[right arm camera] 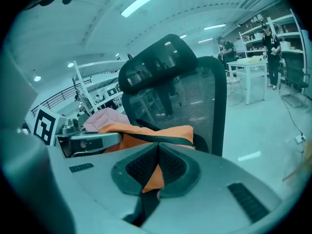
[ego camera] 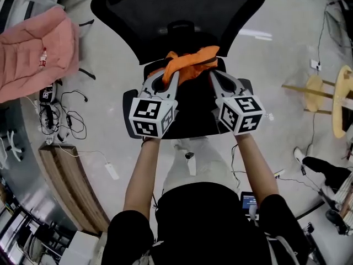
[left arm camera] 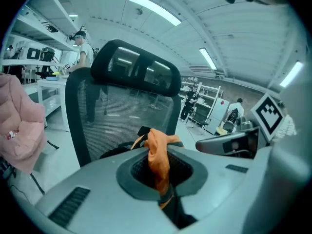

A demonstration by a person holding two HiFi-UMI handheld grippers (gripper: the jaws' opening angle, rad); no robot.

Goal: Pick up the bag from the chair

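Gripping the orange bag [ego camera: 190, 64] at one end, the left gripper [ego camera: 170, 77] is closed on a bunched fold of fabric. The right gripper [ego camera: 215, 76] is closed on fabric beside a dark strap [right arm camera: 161, 138] at the other end. The bag spans between them above the seat of the chair [ego camera: 182, 10], in front of its backrest. Two grips probably spread the load so the limp cloth neither sags nor slips.

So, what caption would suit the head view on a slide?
Left gripper and right gripper clamp an orange bag over a black office chair.
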